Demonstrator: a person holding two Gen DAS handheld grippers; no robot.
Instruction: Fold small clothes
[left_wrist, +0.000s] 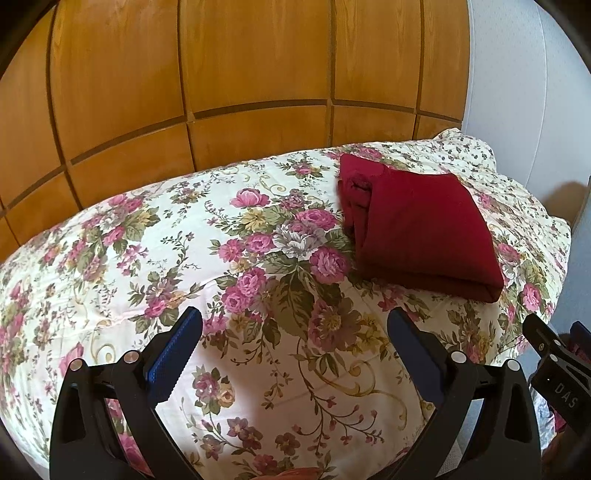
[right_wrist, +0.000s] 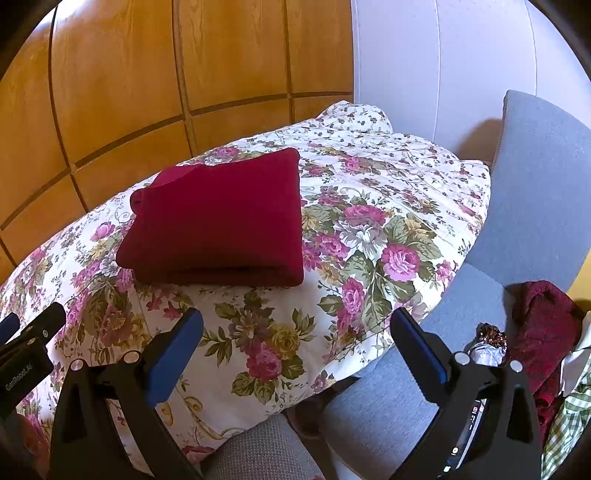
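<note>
A dark red garment (left_wrist: 417, 225) lies folded into a thick square on a floral bedspread (left_wrist: 221, 258), toward the far right. It also shows in the right wrist view (right_wrist: 221, 225) at centre left. My left gripper (left_wrist: 295, 321) is open and empty, held above the bedspread, short of the garment. My right gripper (right_wrist: 295, 325) is open and empty, above the bedspread's near edge, in front of the garment. Part of the right gripper (left_wrist: 554, 354) shows at the left view's right edge.
A wooden panelled wall (left_wrist: 221, 74) runs behind the bed. A grey upholstered chair (right_wrist: 535, 203) stands at the right, with a pile of clothes (right_wrist: 546, 332), dark red and green checked, on its seat. A white wall (right_wrist: 443, 74) is at the back right.
</note>
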